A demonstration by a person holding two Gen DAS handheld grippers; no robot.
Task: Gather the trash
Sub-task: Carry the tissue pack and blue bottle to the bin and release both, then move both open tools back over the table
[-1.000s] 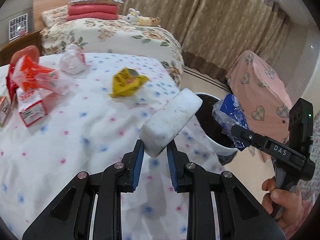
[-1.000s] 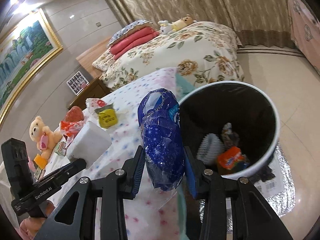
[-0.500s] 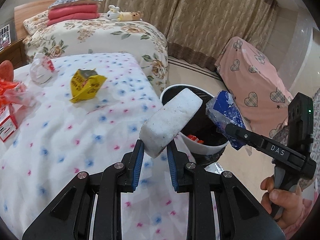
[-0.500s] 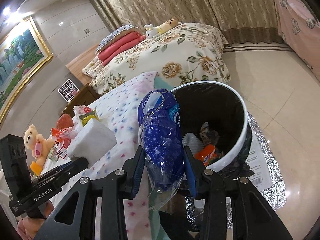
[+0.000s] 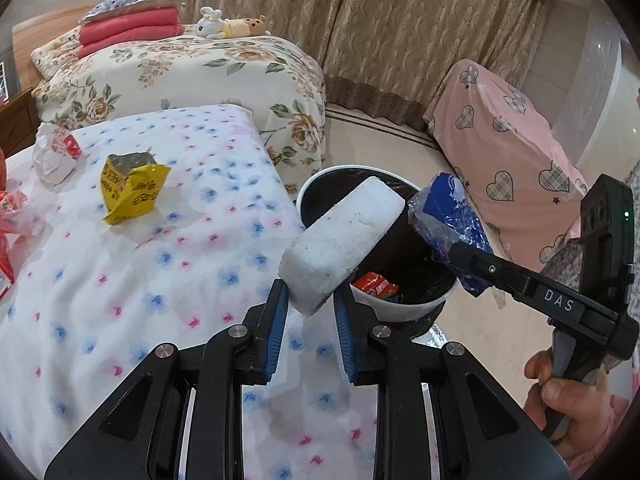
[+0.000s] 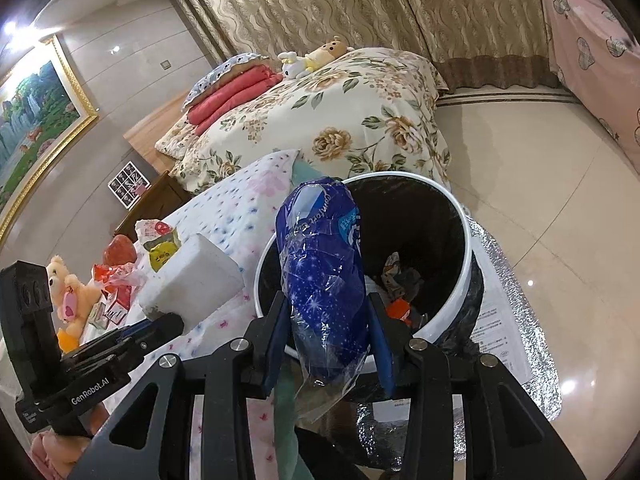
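yellow wrapper (image 5: 134, 188) left of centre on the spotted bed (image 5: 120, 280) | left gripper (image 5: 310, 312) clamped on foam block (image 5: 342, 244), centre | bin (image 5: 400, 308) behind it | right gripper (image 6: 328, 334) clamped on blue bag (image 6: 326, 280) above bin rim, lower centre

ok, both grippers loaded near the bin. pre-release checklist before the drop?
1. Left gripper shut on foam block: ok.
2. Right gripper shut on blue wrapper: ok.
3. Wrapper over the bin opening: ok, seen from the right wrist it overlaps the near rim, though its tail hangs nearer than the rim.
4. Block over the opening: cannot tell; its far end overlaps the bin mouth in the left view, the gripped end seems to sit over the bedspread.
5. Room in bin: ok, only a few items at the bottom.
6. Grippers apart from each other: ok.
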